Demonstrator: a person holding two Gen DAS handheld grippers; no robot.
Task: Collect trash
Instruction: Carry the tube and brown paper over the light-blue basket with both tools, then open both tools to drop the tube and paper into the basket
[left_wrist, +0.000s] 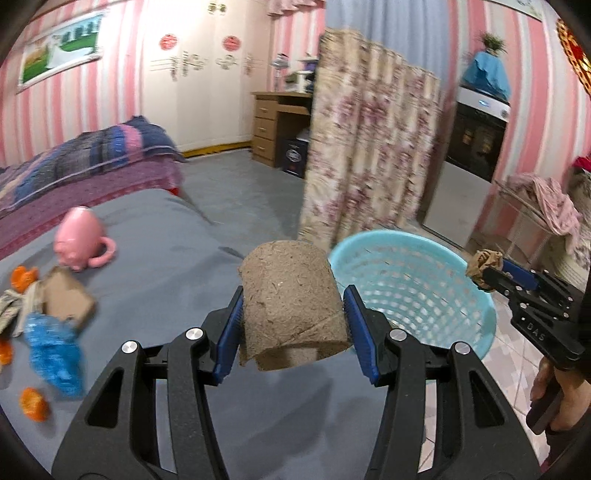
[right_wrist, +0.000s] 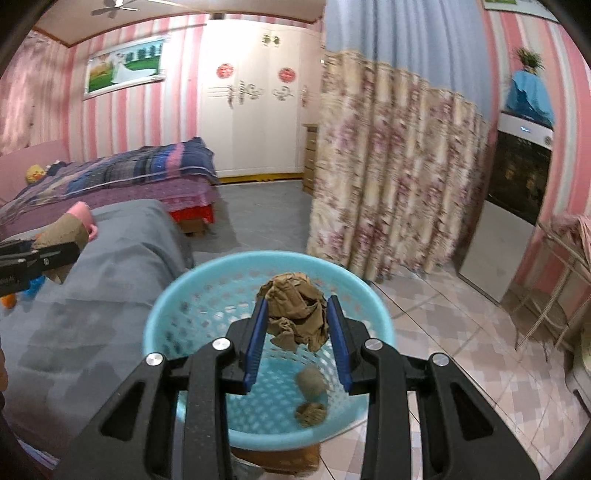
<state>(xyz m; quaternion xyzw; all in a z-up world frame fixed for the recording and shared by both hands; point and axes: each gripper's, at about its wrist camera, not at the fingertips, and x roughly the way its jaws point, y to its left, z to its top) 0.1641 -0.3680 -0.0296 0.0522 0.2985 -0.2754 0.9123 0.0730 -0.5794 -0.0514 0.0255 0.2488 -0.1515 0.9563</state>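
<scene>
Right hand-held gripper (right_wrist: 297, 325) grips paper wad (right_wrist: 295, 314) over basket (right_wrist: 173, 295), left hand-held gripper (left_wrist: 291, 325) grips roll (left_wrist: 291, 295) w/ basket rim close: roll may miss.

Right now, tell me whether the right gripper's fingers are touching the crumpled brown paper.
Touching. The right wrist view shows the crumpled brown paper pinched between both blue fingers of the right gripper, above the blue basket.
</scene>
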